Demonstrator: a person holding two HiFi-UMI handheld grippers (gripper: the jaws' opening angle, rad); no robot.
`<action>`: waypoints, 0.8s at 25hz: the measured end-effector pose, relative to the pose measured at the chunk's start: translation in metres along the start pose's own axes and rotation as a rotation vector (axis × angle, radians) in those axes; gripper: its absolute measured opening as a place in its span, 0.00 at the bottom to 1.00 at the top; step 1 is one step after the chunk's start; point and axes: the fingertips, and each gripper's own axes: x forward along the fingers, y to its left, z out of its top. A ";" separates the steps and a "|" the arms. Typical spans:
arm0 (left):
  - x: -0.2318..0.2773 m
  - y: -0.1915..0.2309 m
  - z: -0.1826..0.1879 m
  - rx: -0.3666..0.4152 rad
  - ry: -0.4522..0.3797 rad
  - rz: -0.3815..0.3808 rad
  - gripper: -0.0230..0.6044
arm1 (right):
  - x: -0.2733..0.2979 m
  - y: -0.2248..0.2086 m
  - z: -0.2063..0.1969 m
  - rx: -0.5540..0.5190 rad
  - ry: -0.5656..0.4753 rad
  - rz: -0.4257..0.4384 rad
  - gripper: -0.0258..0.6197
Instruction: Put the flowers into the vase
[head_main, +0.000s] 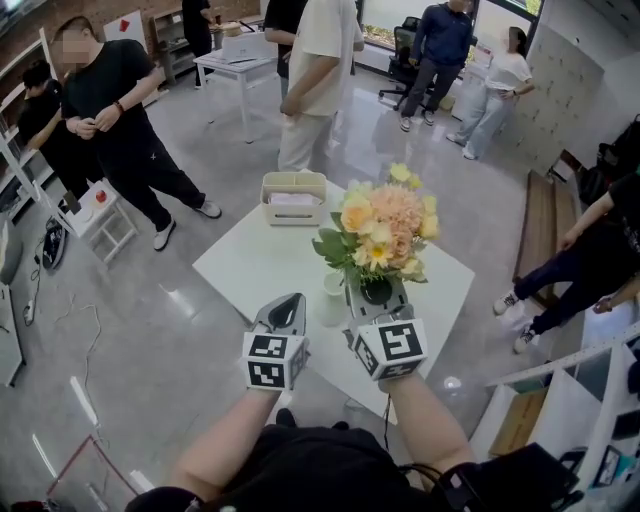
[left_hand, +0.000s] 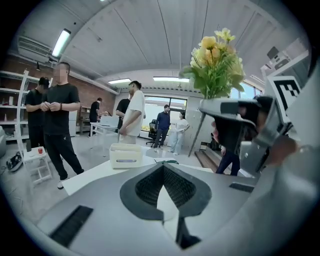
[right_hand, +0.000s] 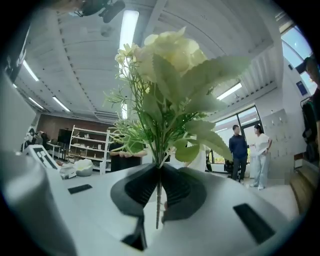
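A bunch of peach, yellow and cream flowers (head_main: 385, 225) with green leaves stands upright above the white table (head_main: 250, 265). My right gripper (head_main: 376, 292) is shut on its stems. In the right gripper view the thin green stem (right_hand: 158, 200) runs between the closed pads under the leafy bunch (right_hand: 170, 85). A small white vase (head_main: 333, 287) stands on the table just left of the bunch. My left gripper (head_main: 287, 312) hovers left of the vase, its jaws together and empty. In the left gripper view the left gripper (left_hand: 162, 167) has its tips together, and the flowers (left_hand: 216, 60) rise at upper right above the right gripper (left_hand: 240, 117).
A cream box (head_main: 294, 197) sits at the table's far edge, the same box (left_hand: 126, 154) showing in the left gripper view. Several people stand around the table, one close behind it (head_main: 318, 80) and one seated at the right (head_main: 590, 250). White shelving (head_main: 570, 420) stands at lower right.
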 end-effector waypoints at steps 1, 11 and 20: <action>0.002 -0.001 0.002 0.002 -0.002 -0.007 0.04 | 0.005 -0.003 0.014 -0.012 -0.031 -0.005 0.09; 0.014 -0.005 0.000 -0.012 0.011 -0.043 0.04 | 0.029 -0.013 -0.003 0.005 -0.009 -0.026 0.09; 0.012 0.003 -0.009 -0.019 0.027 -0.033 0.04 | 0.035 -0.011 -0.106 0.024 0.191 -0.038 0.09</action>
